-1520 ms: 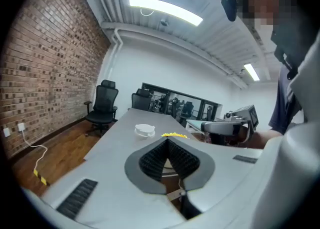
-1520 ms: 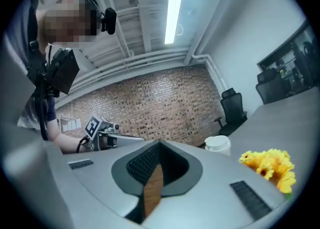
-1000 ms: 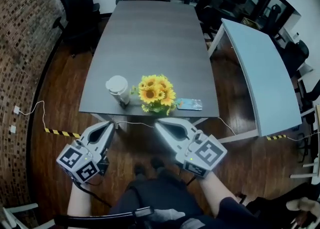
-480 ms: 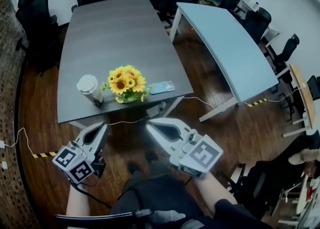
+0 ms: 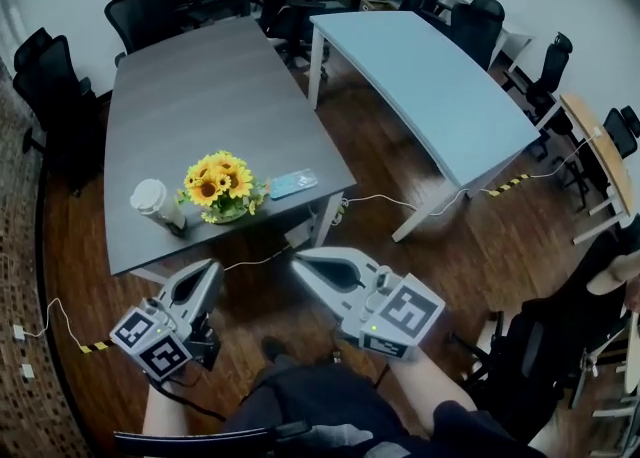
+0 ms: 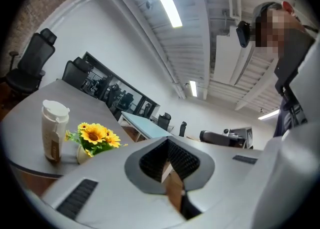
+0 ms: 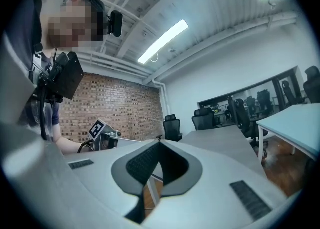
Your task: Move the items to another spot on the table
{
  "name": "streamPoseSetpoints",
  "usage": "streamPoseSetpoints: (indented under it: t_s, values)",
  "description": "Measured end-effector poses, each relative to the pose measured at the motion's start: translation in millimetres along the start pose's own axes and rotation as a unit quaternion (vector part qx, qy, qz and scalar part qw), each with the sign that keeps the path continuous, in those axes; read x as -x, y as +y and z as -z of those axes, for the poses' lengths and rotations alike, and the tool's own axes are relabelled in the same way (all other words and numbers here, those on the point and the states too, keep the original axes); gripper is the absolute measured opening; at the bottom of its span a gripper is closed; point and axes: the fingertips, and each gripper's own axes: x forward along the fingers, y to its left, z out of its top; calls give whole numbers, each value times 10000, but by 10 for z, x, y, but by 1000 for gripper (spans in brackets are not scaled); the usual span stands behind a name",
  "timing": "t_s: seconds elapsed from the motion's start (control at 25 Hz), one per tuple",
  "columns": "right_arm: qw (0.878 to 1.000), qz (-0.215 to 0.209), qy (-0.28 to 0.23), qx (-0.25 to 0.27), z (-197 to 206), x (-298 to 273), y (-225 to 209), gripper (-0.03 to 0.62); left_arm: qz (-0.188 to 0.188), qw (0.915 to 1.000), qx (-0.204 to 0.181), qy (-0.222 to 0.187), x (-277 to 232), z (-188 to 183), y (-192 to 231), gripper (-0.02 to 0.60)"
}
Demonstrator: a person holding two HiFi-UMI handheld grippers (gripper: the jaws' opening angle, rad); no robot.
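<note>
Pressing tip to tip, both jaw pairs are shut w/ nothing btwn them. The L gripper (image 6: pixel 167 140) shows its ribbed pads meeting at the front. The R gripper (image 7: pixel 160 144) shows the same, w/ only floor and a table leg seen through the hollow behind the tips. In the head view both are held low in front of the person, side by side but apart. They hang over the wood floor (image 5: pixel 440 266), short of the table's near edge, tips aimed toward it. Each marker cube sits at the rear by the hand, and the L one (image 7: pixel 100 130) also shows in the R gripper view.

The task items stand in a row along the near edge of the grey table (image 5: pixel 200 86), none touched by either gripper:
- A lidded paper cup (image 5: pixel 152 201) stands upright toward the near-left corner.
- The sunflower bunch (image 5: pixel 218 184) in a small pot is just beside the cup, to its right.
- A flat bluish item (image 5: pixel 293 183), phone-like but too small to tell, lies right of the flowers near the table's right edge.

The L gripper view has cup and flowers ahead and to its left.

Further out, a light blue table (image 5: pixel 420 76) stands right of the grey one, w/ a gap btwn them. Black office chairs (image 5: pixel 145 6) ring both. A white cable (image 5: pixel 400 204) trails over the floor under the near table edge. A brick wall (image 7: pixel 120 105) shows in the R gripper view.
</note>
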Motion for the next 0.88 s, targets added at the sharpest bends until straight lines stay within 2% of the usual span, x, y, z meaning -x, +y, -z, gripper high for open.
streamPoseSetpoints:
  t_s: [0.32,0.44,0.56,0.64,0.76,0.88]
  values:
    - [9998,196,26,51,67,718,-40,-20,60,9992,-281,292,-275,303,-616,-6]
    - [9999,113,-54,-95,38,904,-29,-20,-59,9977,-589,331,-313,322,-796,-5]
    - [9999,-129,25,-10,19,973,19,-20,-242,9918,-1192,388,-325,279,-928,-5]
    - [9991,-370,169,90,16,976,103,-20,-324,9882,-1458,344,-303,205,-1005,-5]
    - [9960,-847,254,159,-7,987,278,-20,-517,9850,-1625,268,-214,121,-1089,-5]
    - [9936,-1113,181,47,-32,1004,377,-20,-712,9835,-1633,297,-79,145,-1137,-5]
